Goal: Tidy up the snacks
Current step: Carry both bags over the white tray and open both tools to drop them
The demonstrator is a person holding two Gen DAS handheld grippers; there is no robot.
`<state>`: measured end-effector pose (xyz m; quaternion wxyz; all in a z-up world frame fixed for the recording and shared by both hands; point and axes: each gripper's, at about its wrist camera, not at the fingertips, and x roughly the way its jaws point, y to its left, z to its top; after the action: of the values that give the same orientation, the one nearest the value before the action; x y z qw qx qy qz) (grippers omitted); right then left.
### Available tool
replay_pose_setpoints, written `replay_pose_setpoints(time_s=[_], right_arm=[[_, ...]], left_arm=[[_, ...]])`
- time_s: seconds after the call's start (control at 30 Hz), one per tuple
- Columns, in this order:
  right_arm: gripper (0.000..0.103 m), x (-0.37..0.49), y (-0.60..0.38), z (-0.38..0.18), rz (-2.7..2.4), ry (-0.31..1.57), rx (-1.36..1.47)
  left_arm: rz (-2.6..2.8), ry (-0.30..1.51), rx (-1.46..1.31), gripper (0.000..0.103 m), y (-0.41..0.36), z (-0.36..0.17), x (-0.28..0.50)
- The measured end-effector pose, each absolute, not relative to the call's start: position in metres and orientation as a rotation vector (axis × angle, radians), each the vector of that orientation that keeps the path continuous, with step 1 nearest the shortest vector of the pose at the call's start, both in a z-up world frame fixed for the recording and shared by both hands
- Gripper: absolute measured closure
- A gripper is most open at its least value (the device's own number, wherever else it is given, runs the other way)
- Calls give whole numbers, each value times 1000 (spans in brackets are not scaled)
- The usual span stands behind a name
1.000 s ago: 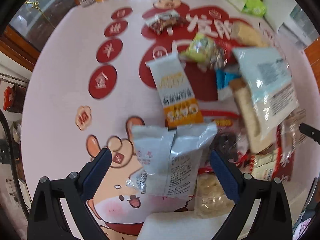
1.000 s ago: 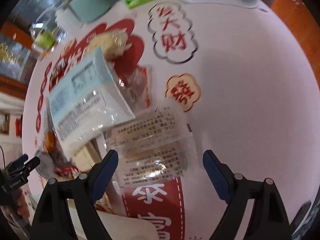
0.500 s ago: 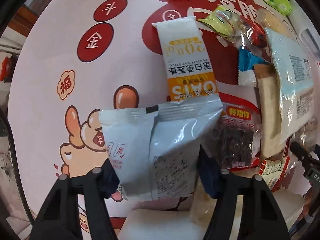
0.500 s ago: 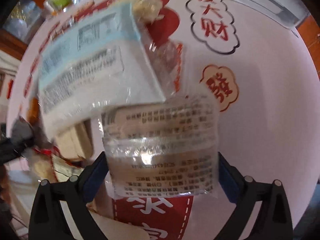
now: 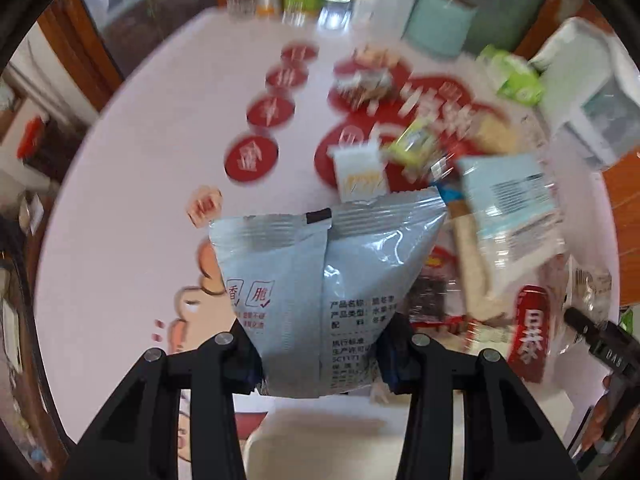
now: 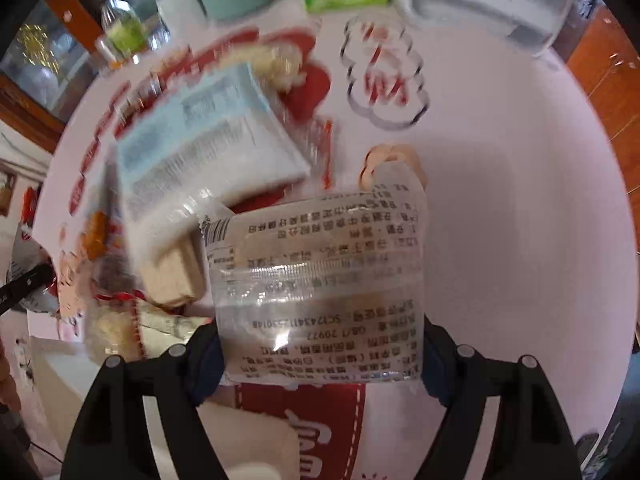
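Care is wanted in this lift: the grey snack bag (image 5: 328,292) is pinched by the closing left gripper (image 5: 320,354), raised off the bench (image 5: 132,184). The clear printed packet (image 6: 316,292) is clamped across its width by the closing right gripper (image 6: 320,360), and both should be carried level, clear of the snack pile (image 5: 500,216) at the right.

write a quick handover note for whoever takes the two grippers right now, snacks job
Left gripper: fingers closing on the silver-blue snack bag, bag clamped between them and lifted off the table.
Right gripper: fingers closing on the clear printed packet, packet between them.
Snack pile: loose on the red and pink tablecloth between the two grippers, including a pale blue pack, a white and orange oat bar and a yellow-green wrapper.
Done: two snacks picked up, one per gripper.
Left: place both held snacks, then sort the remaining pile. Where they go is not visible.
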<state>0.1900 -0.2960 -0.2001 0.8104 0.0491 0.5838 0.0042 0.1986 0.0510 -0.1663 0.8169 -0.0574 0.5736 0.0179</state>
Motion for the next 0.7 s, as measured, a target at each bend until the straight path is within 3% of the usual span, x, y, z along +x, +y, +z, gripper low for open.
replay_pose_setpoints(time_s=[0.37,0.53,0.7], right_arm=[[22,82,-251,-67,44,923,174],[20,34,-219,-53,78,894,169],[20,2,-199,-74,85,962,170]], left_arm=[[-180,936,-41,59,41,-49,104],[-226,930,35,59,28,-53,66],[-249,948,101,59,17,-70,36]])
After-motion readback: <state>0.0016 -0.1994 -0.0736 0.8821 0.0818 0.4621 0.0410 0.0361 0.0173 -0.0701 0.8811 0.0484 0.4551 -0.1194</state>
